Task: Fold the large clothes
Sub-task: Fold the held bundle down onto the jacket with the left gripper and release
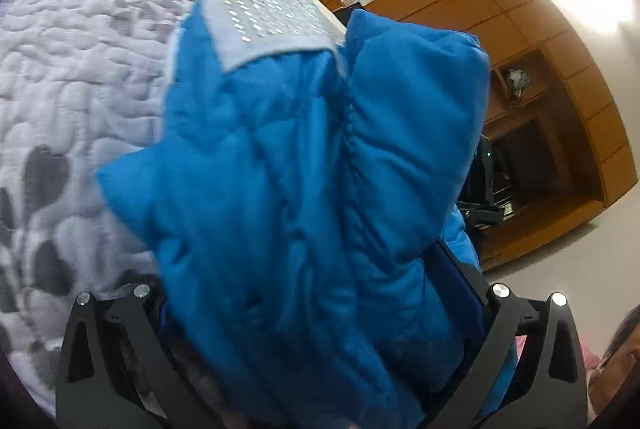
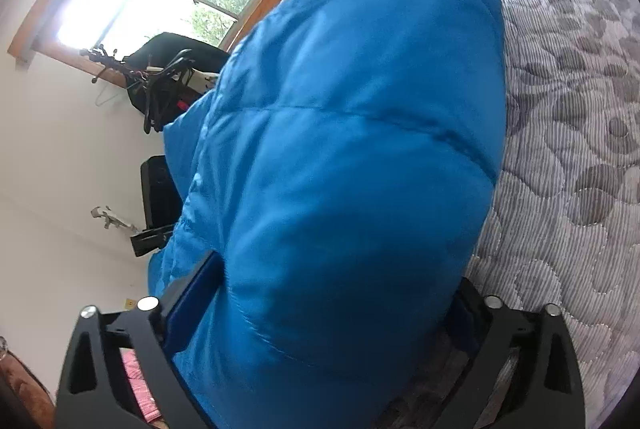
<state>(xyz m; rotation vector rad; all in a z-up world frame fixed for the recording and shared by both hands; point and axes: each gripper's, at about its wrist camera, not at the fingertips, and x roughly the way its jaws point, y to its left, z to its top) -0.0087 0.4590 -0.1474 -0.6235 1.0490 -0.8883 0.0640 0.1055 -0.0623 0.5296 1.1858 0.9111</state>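
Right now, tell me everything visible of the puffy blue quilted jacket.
The puffy blue quilted jacket is smooth, shiny padded fabric with stitched seams, bunched and lifted above the grey patterned quilted bedspread. A pale grey patch with rows of reflective dashes shows near its top. It fills both the left gripper and the right gripper, whose dark blue pads press its sides.

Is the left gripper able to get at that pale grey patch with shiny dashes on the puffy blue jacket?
Probably not as things stand. The left gripper is full of bunched blue jacket, and the pale grey patch sits at the far end of that bundle, beyond its fingers.
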